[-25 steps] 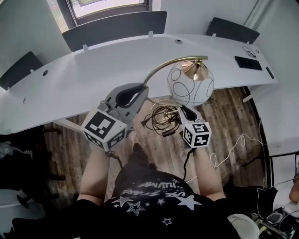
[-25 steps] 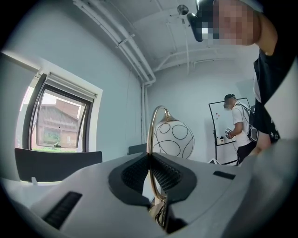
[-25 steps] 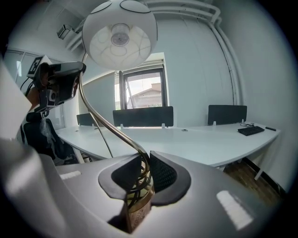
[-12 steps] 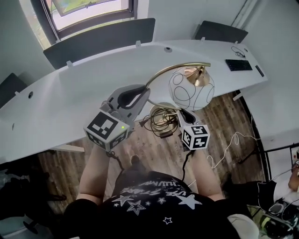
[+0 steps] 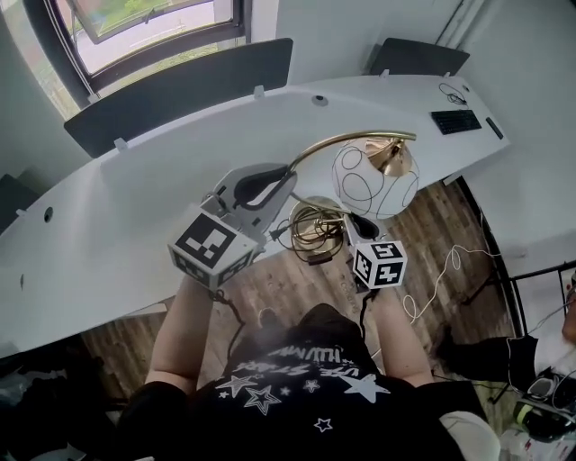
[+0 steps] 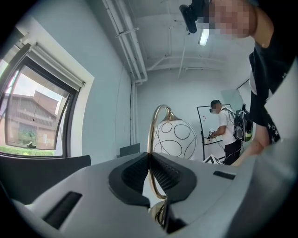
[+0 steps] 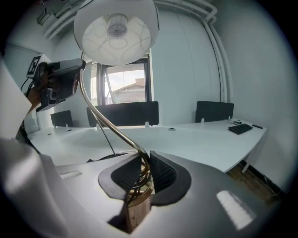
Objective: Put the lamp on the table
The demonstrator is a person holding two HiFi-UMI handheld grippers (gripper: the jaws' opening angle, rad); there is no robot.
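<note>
Gripping the thin arched brass stem, the left gripper has its dark ribbed pads pressed together on the metal, clenched with no gap in the left gripper view. It holds one part of a brass lamp with a round white glass shade patterned in black loops. The right gripper holds another part: its jaws are clamped on the foot of the same stem, just above the round brass base, with dark cord coiled around that spot.

The lamp hangs in the air between the two grippers, just off the near edge of the long curved white table and not resting on it. In the head view the shade overlaps that edge, while the base and the cord bundle sit over the brown wood floor on the person's side of the table. The stem rises from the base, curves over and carries the shade at its far end — the shade on the right gripper's side.

At the table's right end lies a black keyboard. Behind the table's far edge stands a dark panel, and beyond it a window.
</note>
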